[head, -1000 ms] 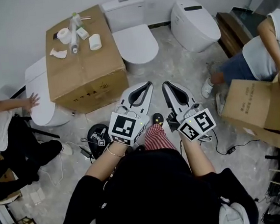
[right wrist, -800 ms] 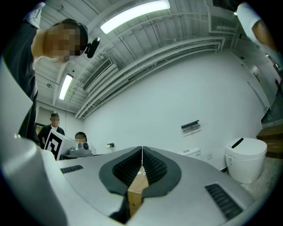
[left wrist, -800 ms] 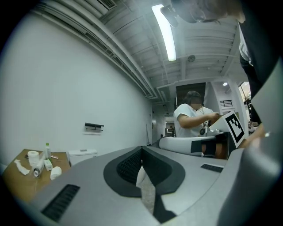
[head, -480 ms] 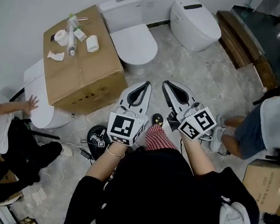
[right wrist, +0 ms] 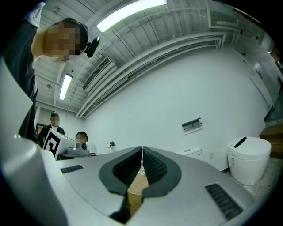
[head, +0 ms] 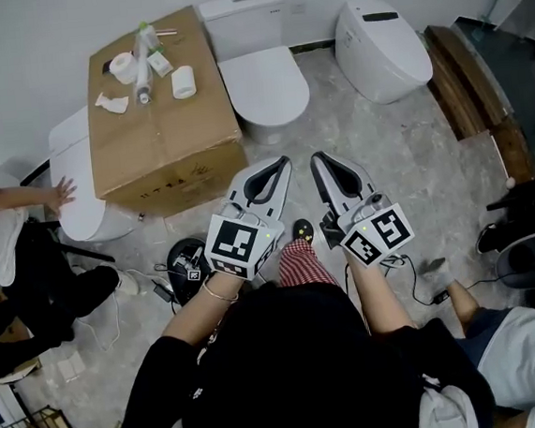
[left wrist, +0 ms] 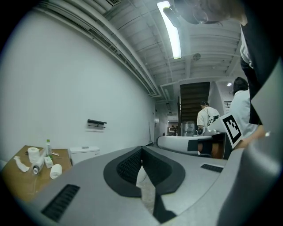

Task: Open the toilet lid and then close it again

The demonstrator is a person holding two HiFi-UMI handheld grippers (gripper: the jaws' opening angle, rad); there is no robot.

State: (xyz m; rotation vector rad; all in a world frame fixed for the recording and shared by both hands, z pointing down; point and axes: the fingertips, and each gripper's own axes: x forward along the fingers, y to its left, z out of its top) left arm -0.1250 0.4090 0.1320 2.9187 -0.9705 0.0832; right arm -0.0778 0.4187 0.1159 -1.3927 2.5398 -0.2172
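Entry: the toilet lid (head: 264,84) lay flat and closed on the middle toilet at the far side of the floor, below its tank (head: 242,20), with a cardboard box (head: 160,120) just beside it on the left. We held the left tongs (head: 281,164) and right tongs (head: 318,159) side by side near our body, well apart from the lid. In both gripper views the tips met, so both tongs were closed and empty. Risks, as we judged them: the closed tips could skate off the smooth, glossy rim instead of getting under it, so the lid might lift partway and fall back with a slam. A raised lid could knock the tank, or drop if let go early on the way down. The box stood close enough to crowd a reach from the left. A cable (head: 423,281) and a black device (head: 187,259) lay on the floor by our feet and could catch a step forward. Another person's hand (head: 59,193) rested on the left toilet (head: 81,212), within range of a stray swing. Writing: dark print on the near face of the box was too small to read. The marker cube (head: 242,242) showed only black-and-white squares, and no brand was legible on the paper rolls (head: 182,80) or the bottle (head: 145,35).
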